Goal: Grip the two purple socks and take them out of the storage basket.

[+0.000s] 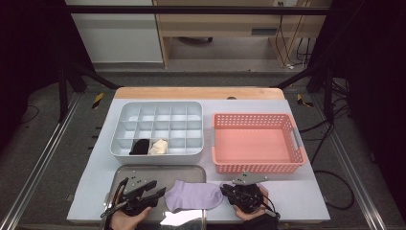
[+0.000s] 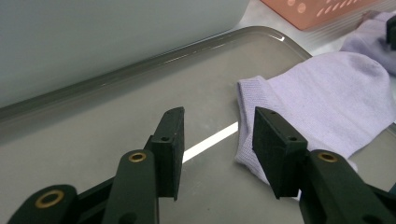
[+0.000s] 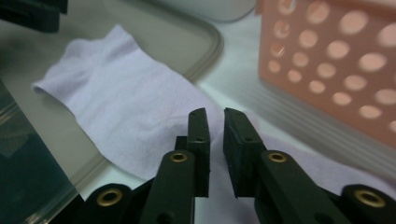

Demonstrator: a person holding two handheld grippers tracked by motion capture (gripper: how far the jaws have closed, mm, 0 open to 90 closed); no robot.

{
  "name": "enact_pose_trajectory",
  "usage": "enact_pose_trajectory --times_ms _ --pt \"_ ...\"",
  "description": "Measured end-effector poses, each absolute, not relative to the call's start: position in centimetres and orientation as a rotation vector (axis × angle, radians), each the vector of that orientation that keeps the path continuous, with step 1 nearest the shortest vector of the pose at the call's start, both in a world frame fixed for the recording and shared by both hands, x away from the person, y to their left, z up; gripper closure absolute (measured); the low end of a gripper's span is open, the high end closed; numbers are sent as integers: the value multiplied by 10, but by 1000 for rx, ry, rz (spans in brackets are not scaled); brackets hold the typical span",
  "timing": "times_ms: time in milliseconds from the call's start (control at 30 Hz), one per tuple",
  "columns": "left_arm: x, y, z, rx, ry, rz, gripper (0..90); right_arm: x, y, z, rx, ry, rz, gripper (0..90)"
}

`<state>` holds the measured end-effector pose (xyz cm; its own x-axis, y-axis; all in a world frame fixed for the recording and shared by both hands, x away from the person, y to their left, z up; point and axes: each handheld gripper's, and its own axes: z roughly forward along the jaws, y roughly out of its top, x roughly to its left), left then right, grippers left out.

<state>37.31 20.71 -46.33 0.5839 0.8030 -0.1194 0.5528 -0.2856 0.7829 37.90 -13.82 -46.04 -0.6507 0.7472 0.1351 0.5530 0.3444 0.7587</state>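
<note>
Lilac sock (image 1: 194,195) lying half on grey tray (image 1: 143,170), left claw (image 1: 160,190) open and empty by its cuff, right claw (image 1: 225,190) nearly closed over its toe, grip unclear.

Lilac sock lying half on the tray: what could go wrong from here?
1. The right gripper has its jaws nearly together over the lilac sock, with no clear bite of fabric, so a lift may come up empty.
2. The left gripper stands open beside the cuff; a pull from one end could drag the sock across the tray rim.
</note>
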Motion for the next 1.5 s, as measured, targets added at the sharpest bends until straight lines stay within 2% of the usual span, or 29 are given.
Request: enact_pose_trajectory --times_ms 233,467,933,1000,1033,1067,1100,1300,1500 --pt "373 207 -463 1980 1081 377 532 380 -183 -443 1264 2171 1176 781" --pt "373 207 -463 1983 1078 376 525 387 -225 -450 1414 2077 1137 776" --pt "373 207 -464 1985 1084 370 520 398 -220 -473 1448 2203 968 766" --pt "373 206 -464 1986 1084 371 520 398 -219 -473 1447 2203 955 794" --pt "373 206 -464 1989 1083 372 520 398 -218 -473 1451 2206 937 859" --pt "373 206 -464 1995 1079 368 520 397 -217 -472 1452 2208 928 885" --pt "373 205 -464 1999 1077 363 520 397 -217 -472 1452 2208 928 885" --pt "371 199 -466 2029 1066 350 559 393 -218 -461 1432 2177 975 900" --pt "372 195 -468 2056 1050 338 650 384 -212 -439 1352 2143 1106 900"
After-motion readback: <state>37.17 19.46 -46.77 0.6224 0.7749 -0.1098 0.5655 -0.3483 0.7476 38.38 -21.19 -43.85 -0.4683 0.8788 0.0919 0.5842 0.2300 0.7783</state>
